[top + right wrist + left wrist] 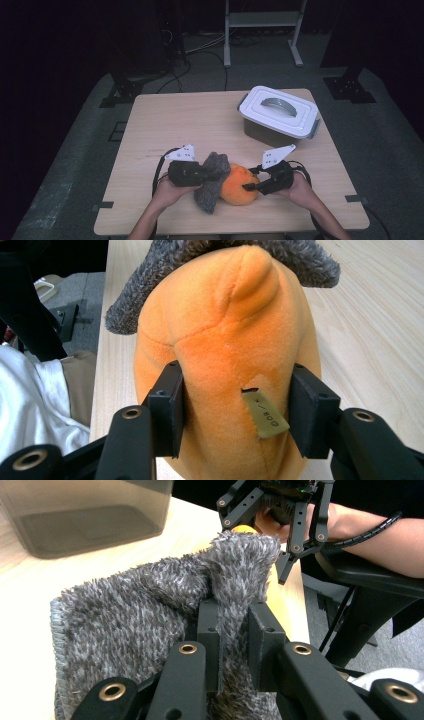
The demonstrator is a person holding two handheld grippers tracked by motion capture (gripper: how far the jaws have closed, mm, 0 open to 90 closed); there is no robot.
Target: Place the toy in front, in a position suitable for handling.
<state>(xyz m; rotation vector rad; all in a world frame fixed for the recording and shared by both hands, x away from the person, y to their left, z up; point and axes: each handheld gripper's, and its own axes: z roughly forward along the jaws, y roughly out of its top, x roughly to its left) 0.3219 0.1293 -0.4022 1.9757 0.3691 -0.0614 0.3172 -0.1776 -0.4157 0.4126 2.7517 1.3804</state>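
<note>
Both grippers are meeting at the near edge: left gripper [212,175] is pinching the grey cloth [150,615] draped against the orange plush toy [225,340], which right gripper [235,410] is squeezing from the opposite side.

Two forearms come up from the near edge. The left hand [167,190] holds the left gripper [212,175], which lies low and points to the right. Its two black jaws sit close together and pinch the grey fuzzy cloth [150,610] tight. The right hand [297,187] holds the right gripper [247,186], which points to the left, toward the other one. Its jaws stand wider, one on each side of the orange soft toy [225,355], and the pads [167,405] press into its sides. The two grippers are near each other, tips almost facing.
</note>
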